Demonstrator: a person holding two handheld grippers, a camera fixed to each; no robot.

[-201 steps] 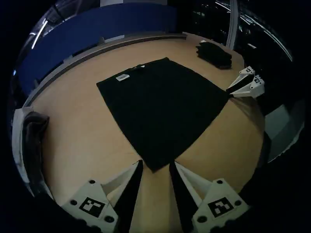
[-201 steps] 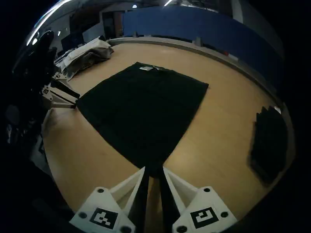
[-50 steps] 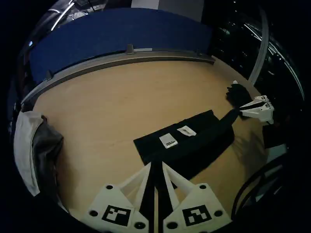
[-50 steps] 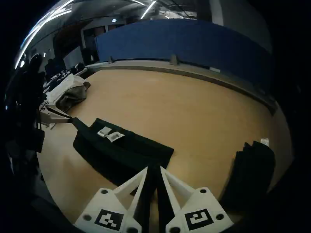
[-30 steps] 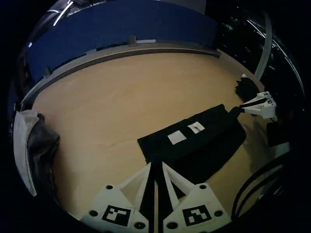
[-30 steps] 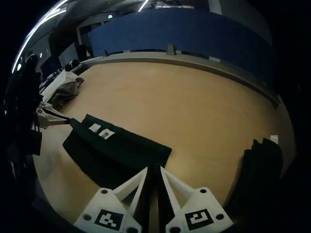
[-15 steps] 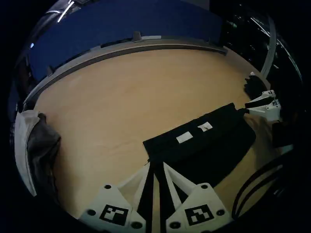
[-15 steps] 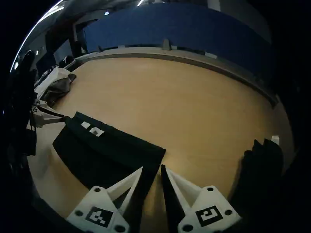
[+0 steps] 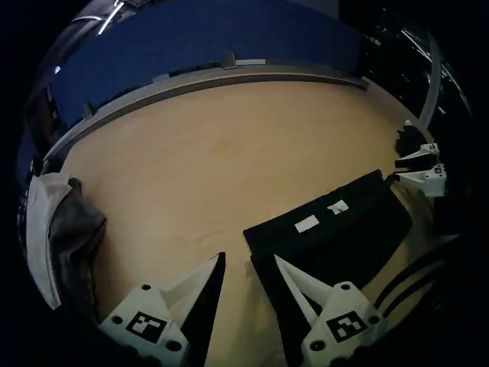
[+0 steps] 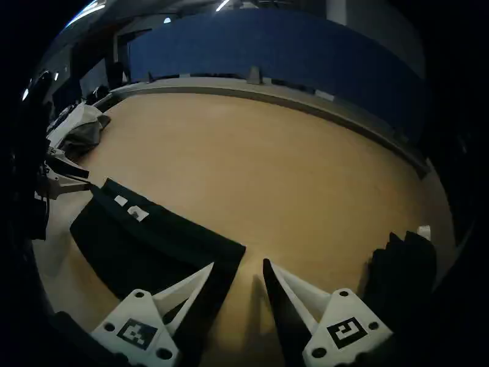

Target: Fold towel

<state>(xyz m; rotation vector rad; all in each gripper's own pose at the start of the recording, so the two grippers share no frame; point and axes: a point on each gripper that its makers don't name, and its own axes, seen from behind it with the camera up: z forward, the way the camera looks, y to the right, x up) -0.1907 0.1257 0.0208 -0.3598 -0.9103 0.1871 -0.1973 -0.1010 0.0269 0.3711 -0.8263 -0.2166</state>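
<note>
While you hover low over the light wooden tabletop (image 9: 202, 153), your left gripper (image 9: 247, 264) stands with its two white fingers spread apart and only bare wood between them. The black folded towel (image 9: 342, 238) lies flat on the tabletop just beside that gap, its near corner by the gripper's right finger. Two small white tags (image 9: 307, 224) sit on the towel's upper layer. At the towel's far end, your right gripper (image 9: 398, 171) has its fingers likewise parted. In the right gripper view its fingers gape wide, and the gap sits just off the towel's corner. Past that end of the towel stands a stack of dark folded cloths (image 10: 403, 269). Off the towel's opposite end lies a heap of grey and white fabric (image 9: 61, 238). Farthest behind the towel runs a blue partition wall (image 9: 202, 43).
</note>
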